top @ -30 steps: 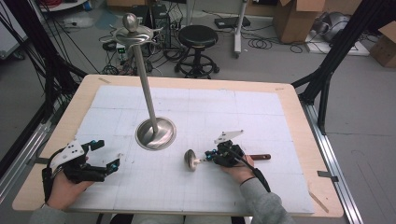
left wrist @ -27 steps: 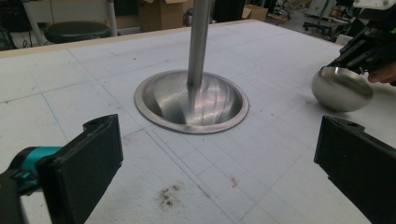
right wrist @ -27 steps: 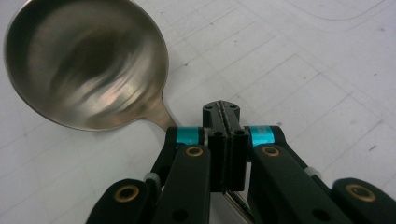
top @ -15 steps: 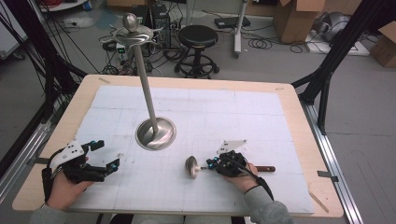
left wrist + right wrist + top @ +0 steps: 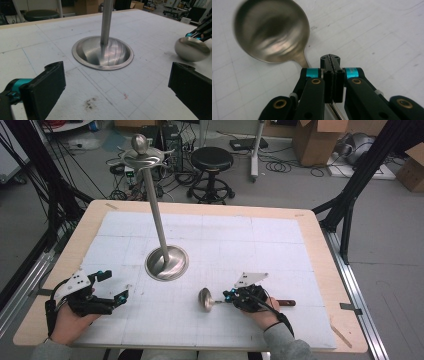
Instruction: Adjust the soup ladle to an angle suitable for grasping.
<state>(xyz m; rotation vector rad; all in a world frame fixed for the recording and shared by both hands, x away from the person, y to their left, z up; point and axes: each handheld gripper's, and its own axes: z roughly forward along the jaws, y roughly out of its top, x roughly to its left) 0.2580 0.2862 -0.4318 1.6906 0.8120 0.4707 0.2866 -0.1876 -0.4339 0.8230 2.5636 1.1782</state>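
Right gripper [image 5: 229, 296] is clamping its jaws fully together on the thin handle of a steel ladle [image 5: 205, 299], whose round bowl is pointing toward nine o'clock over the white mat at the desk's [image 5: 320, 250] five o'clock area; its dark handle end is sticking out toward three o'clock. Left gripper [image 5: 114, 286] is sitting wide open and holding nothing at seven o'clock. Near the middle, a tall metal stand [image 5: 166, 262] is rising from its round base.
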